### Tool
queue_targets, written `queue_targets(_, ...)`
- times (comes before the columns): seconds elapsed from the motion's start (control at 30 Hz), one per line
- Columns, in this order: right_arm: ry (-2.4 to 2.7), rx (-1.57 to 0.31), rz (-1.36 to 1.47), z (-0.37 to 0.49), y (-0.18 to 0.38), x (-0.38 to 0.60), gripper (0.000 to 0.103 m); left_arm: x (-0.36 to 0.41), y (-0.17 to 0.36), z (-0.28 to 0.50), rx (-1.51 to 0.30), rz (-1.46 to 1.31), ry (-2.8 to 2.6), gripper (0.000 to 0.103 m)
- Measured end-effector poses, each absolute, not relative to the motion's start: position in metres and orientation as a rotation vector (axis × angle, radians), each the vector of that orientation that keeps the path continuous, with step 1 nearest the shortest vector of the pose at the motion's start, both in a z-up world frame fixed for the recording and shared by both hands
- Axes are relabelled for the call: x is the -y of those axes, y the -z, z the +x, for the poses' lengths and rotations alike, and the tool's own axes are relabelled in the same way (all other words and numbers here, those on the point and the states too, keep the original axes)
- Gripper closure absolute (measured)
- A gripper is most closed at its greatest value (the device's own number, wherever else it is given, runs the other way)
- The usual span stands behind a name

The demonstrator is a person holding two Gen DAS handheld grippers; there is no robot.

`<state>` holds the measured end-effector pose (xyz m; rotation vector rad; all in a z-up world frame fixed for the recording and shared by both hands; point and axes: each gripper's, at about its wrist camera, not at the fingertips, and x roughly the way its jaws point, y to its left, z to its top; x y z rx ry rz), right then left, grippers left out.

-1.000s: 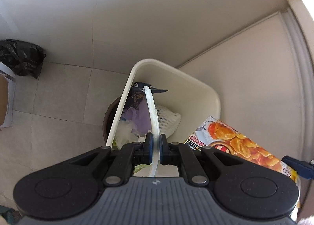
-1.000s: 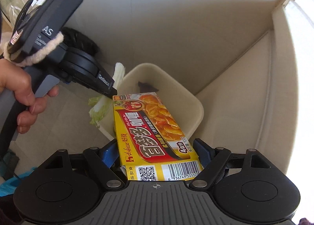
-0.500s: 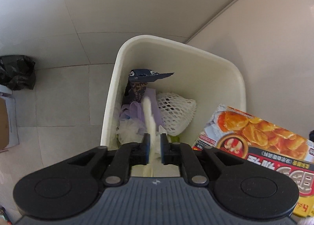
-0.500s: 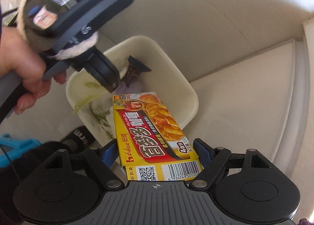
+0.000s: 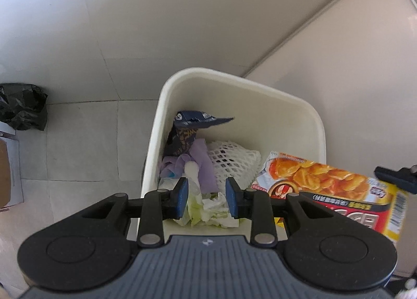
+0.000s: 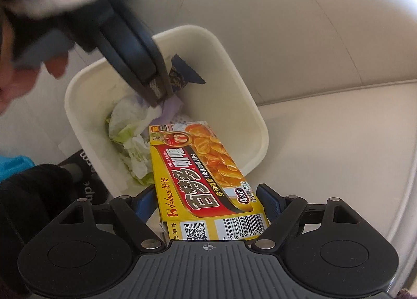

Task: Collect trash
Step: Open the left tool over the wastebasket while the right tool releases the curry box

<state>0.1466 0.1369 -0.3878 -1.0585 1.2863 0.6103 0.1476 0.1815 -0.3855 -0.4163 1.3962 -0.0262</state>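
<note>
The cream waste bin (image 5: 292, 95) stands on the pale tiled floor (image 5: 78, 142) against a wall, open-topped so both grippers can work from above. It already holds a white foam net (image 5: 234, 158), a dark blue wrapper (image 5: 192, 121) leaning on its far-left wall, a lilac scrap (image 5: 200, 166) and pale cabbage leaves (image 5: 206, 210) along its near edge. A black bag (image 5: 23, 106) sits well apart on the floor at the left.

The yellow curry box (image 6: 198, 168) is the piece not yet binned: it hangs over the bin's near-right rim, long side tilted down into the opening, probably lined up to slide in. The right gripper (image 6: 206, 202) clamps its barcode end, jaws wide across the box, pointing steeply down.

The left gripper (image 5: 207, 194) also points steeply down over the bin's near edge. Its jaws have just been opening and stand parted with nothing pinched; only the leaves lie below them.
</note>
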Motion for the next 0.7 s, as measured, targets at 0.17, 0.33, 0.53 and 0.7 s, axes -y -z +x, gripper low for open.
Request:
queue_targets(0.17, -0.644, -1.294, -1.026, 0.147, 0.396, -0.141, 0.013, -0.187, 0.378, 0.150, -1.399, -0.414, 0.035, 0.073)
queue_targets(0.33, -0.694, -1.279, -0.990, 0.148, 0.393, -0.127, 0.005, -0.188, 0.374, 0.150, -1.413, -0.404, 0.035, 0.068)
queue_targets(0.53, -0.678, -1.247, -0.939, 0.154, 0.381, -0.122, 0.004, -0.188, 0.364, 0.150, -1.415, -0.389, 0.027, 0.055)
queue_targets(0.7, -0.675, -1.205, -0.889, 0.156, 0.355, -0.117, 0.004, -0.190, 0.350, 0.147, -1.402, -0.371, 0.021, 0.038)
